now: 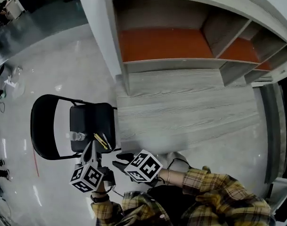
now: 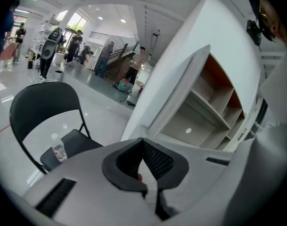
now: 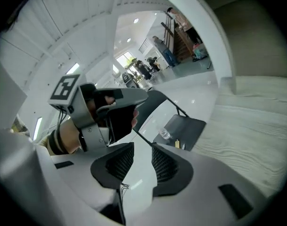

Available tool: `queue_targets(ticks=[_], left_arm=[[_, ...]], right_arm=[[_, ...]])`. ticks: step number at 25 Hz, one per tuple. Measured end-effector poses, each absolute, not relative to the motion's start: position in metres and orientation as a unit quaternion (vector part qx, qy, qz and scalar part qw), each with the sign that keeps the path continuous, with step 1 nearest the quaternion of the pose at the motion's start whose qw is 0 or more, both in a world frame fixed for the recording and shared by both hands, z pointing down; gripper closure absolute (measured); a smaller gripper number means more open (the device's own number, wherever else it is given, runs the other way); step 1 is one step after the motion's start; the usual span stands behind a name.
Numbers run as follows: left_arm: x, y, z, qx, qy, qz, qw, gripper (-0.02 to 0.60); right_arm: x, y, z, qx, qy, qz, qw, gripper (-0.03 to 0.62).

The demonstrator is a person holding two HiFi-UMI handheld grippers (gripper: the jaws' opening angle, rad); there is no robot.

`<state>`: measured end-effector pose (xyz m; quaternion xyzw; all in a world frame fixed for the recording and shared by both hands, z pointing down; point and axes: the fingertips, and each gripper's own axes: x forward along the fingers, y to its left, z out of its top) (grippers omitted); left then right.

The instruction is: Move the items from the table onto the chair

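A black folding chair [image 1: 49, 126] stands on the floor left of the grey wooden table [image 1: 190, 112]. On its seat lie a small clear plastic bottle [image 1: 77, 136] and thin yellow items [image 1: 102, 141]. My left gripper [image 1: 90, 148] hovers just in front of the seat's near edge, its jaws shut with nothing between them [image 2: 144, 169]. My right gripper [image 1: 118, 160] sits beside it, pointing left, open and holding nothing [image 3: 137, 161]. The right gripper view shows the bottle [image 3: 165, 134] and a yellow item [image 3: 177, 144] on the seat beyond the left gripper [image 3: 105, 112].
A grey shelf unit with orange-backed compartments [image 1: 162, 44] rises behind the table. Glossy pale floor [image 1: 63, 69] surrounds the chair. Several people and equipment stand far off in the hall [image 2: 77, 51]. My plaid sleeves fill the bottom of the head view.
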<state>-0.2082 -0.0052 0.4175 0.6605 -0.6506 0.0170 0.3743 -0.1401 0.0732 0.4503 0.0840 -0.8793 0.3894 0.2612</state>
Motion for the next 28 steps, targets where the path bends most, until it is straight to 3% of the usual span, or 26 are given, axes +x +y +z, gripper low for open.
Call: queue_targets(ticks=[15,21,24,28], left_arm=[[0.151,-0.065,0.345,0.779,-0.533,0.047,0.328,0.578],[0.232,-0.056,0.339,0.803,-0.500,0.077,0.316,0.578],[0.253,-0.051,0.335,0.816,-0.480,0.095,0.307,0.578],[0.264,-0.051,0.328,0.827,-0.463,0.103,0.303,0.578]], right_arm=[[0.238,-0.037,0.368,0.249,-0.874,0.400,0.119,0.467],[0.348,-0.048,0.358,0.306,-0.873,0.368,0.095,0.472],[0.378,-0.048,0.356,0.349,-0.874,0.319,0.113,0.544],[0.392,-0.054,0.340,0.394,-0.864,0.297,0.095,0.572]])
